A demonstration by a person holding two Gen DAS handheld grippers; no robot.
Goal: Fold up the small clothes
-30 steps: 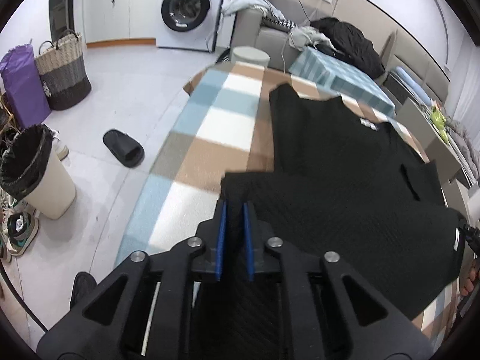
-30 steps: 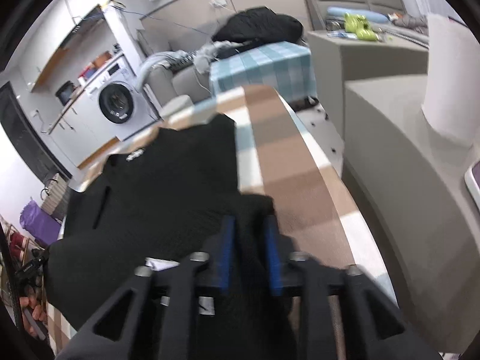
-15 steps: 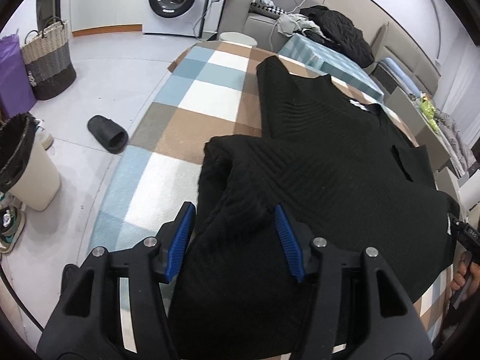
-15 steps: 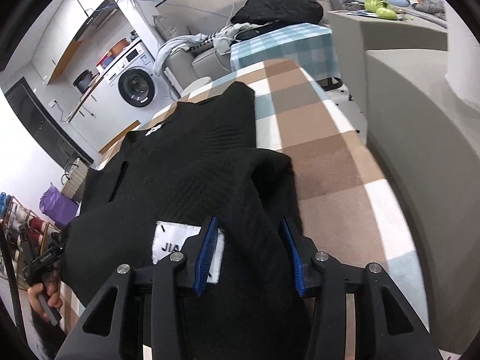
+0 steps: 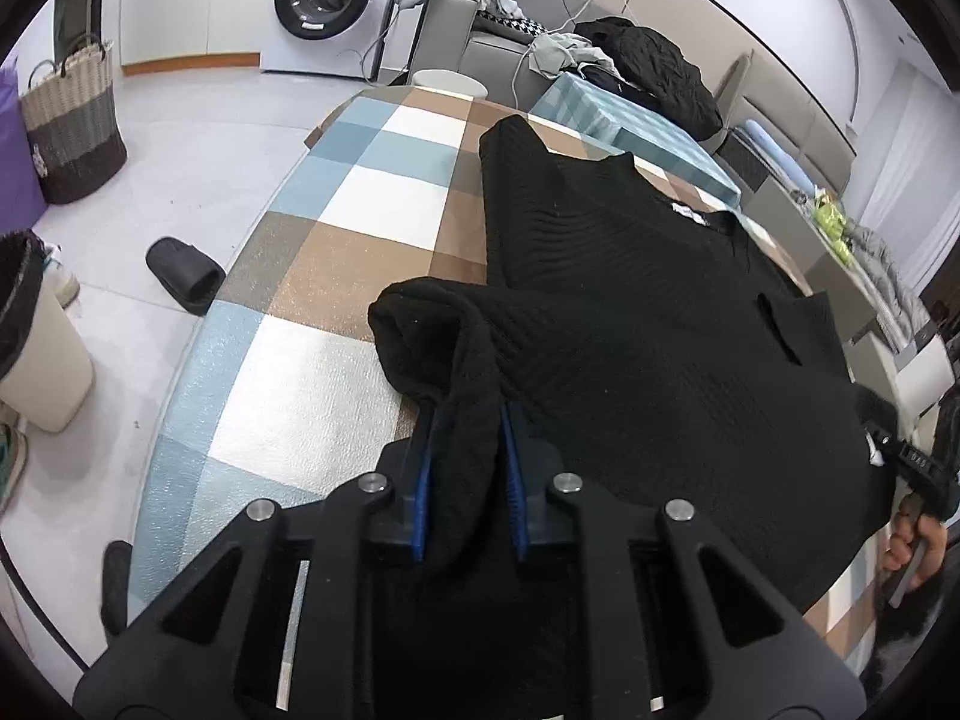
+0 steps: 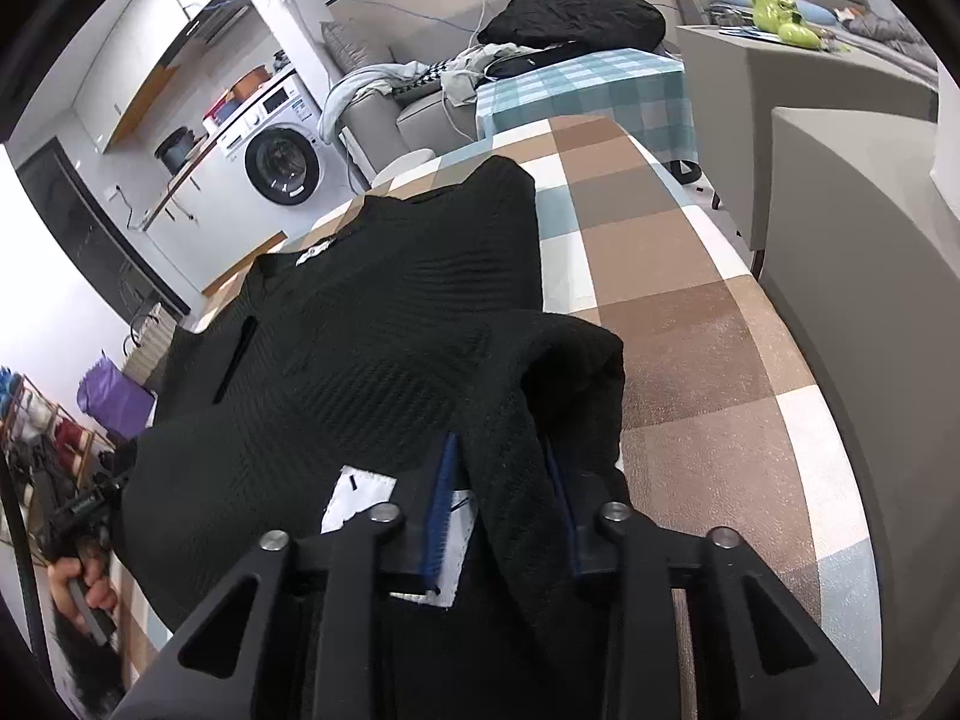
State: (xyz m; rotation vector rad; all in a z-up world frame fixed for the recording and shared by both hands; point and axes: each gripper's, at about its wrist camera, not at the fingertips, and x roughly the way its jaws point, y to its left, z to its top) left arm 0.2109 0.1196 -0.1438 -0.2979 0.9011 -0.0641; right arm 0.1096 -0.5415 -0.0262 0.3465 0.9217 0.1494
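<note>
Right now my left gripper point(image 5: 465, 420) sits at the bottom centre of the left wrist frame, and its blue pads point(image 5: 423, 480) are pinched onto a bunched ridge of the black sweater point(image 5: 630, 330). My right gripper point(image 6: 501, 450) is at the bottom centre of the right wrist frame, likewise clamped on a thick fold of the same sweater point(image 6: 372, 336), with cloth filling the gap between its pads point(image 6: 441, 510).

I see the sweater spread across the middle of both frames on a checked mat point(image 5: 336, 228) of brown, blue and white squares. Its near edge is lifted and rolled toward the cameras where I grip it, while the far part lies flat. A white label point(image 6: 360, 495) shows just left of my right gripper, partly behind the left pad.

At the upper left of the left wrist frame stands a washing machine point(image 5: 324, 0). A woven basket point(image 5: 75, 120) is at the left edge, a black slipper point(image 5: 183, 279) lies on the floor below it, and a lined bin point(image 5: 36, 336) is lower still. A dark jacket point(image 6: 570, 12) lies heaped at the top centre of the right wrist frame.
</note>
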